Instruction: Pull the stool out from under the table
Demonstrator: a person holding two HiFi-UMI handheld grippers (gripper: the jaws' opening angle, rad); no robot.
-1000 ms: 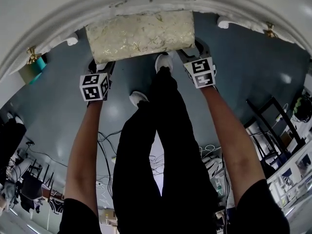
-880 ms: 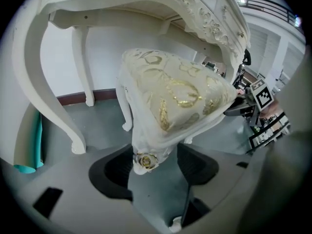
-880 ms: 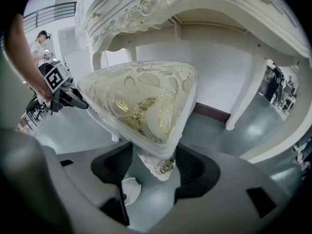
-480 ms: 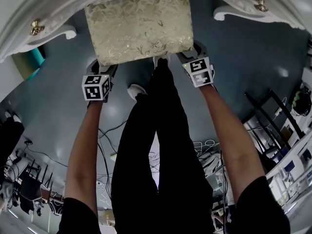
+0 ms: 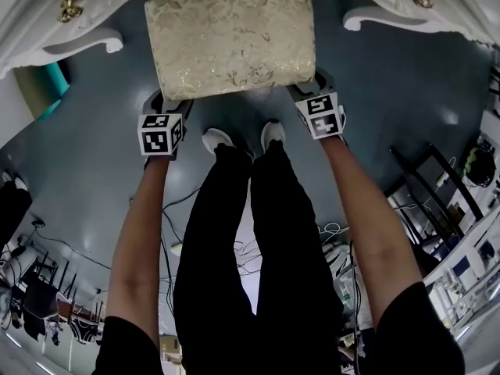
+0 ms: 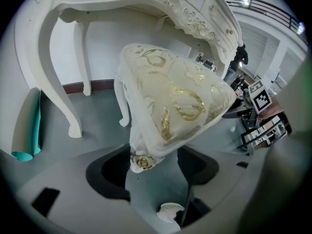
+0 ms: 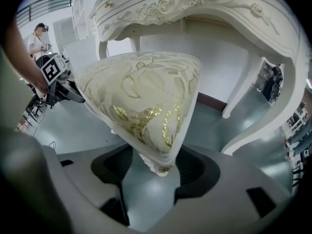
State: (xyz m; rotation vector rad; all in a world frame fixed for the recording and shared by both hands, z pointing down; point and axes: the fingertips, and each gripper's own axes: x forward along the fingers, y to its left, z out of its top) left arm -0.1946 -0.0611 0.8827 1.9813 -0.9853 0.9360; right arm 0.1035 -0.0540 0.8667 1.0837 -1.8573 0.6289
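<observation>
The stool (image 5: 230, 37), with a cream and gold brocade cushion, stands half out from under the white carved table (image 5: 31, 33). My left gripper (image 5: 166, 101) is at its near left corner and my right gripper (image 5: 312, 84) at its near right corner. In the left gripper view the stool's (image 6: 170, 101) corner, with its gold rosette, sits between the jaws of the left gripper (image 6: 153, 167). In the right gripper view the other corner of the stool (image 7: 141, 96) sits between the jaws of the right gripper (image 7: 156, 167). Both grippers are shut on the stool.
The table's curved legs (image 6: 63, 111) (image 7: 258, 126) stand on either side of the stool. A teal roll (image 5: 48, 84) leans at the left. The person's shoes (image 5: 219, 141) are just behind the stool. Cables (image 5: 176, 209) and black racks (image 5: 437, 186) lie further back.
The stool has slid out from under the table toward the person, both grippers moving with it. The person's feet have stepped back side by side.
</observation>
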